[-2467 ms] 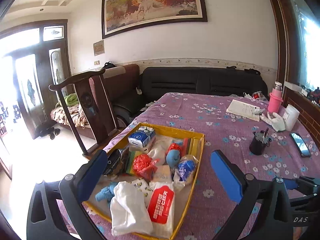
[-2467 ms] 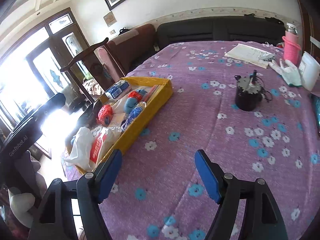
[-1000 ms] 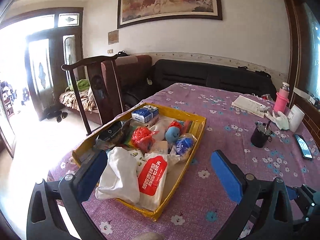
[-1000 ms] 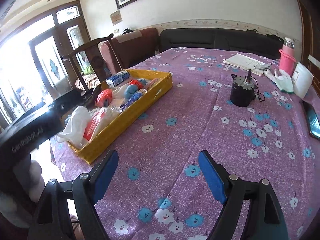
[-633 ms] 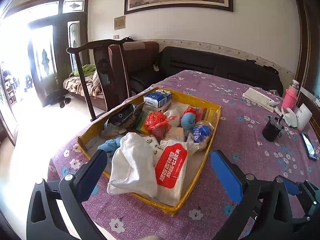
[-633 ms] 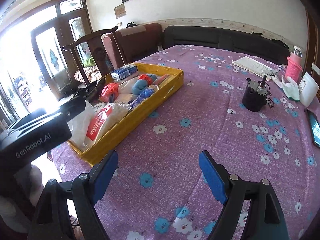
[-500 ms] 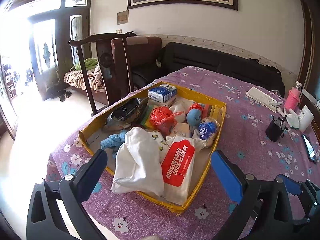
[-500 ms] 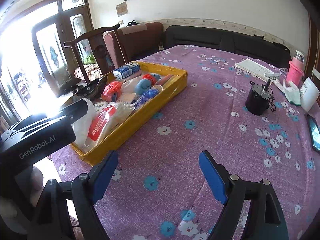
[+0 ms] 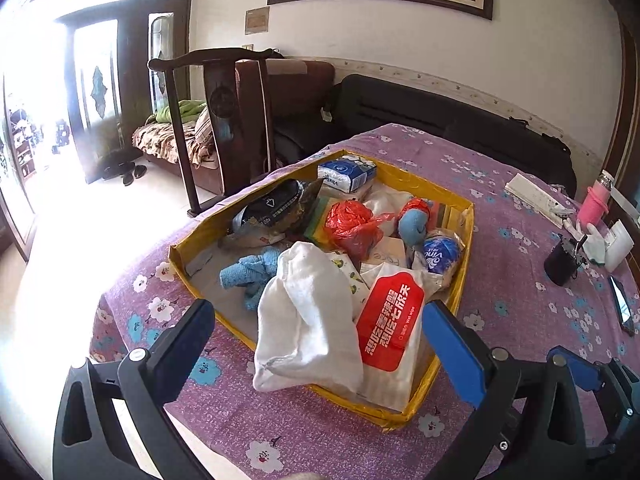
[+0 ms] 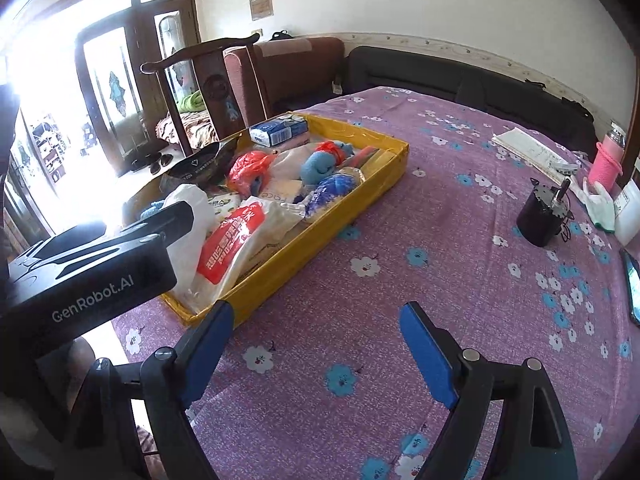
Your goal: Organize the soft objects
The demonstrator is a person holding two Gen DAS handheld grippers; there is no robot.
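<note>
A yellow tray on the purple flowered tablecloth holds several soft things: a white cloth bag, a red-labelled wet-wipe pack, a red plastic bag, a blue plush toy, a light blue knit cloth and a blue tissue pack. My left gripper is open and empty, above the tray's near end. My right gripper is open and empty over bare cloth, to the right of the tray.
A black pen cup, a pink bottle, papers, a white glove and a phone lie at the table's right. A wooden chair and sofas stand beyond the tray.
Both grippers have pulled back and risen, so the tray shows further in front. Both stay open and empty. Nothing in the tray has moved.
</note>
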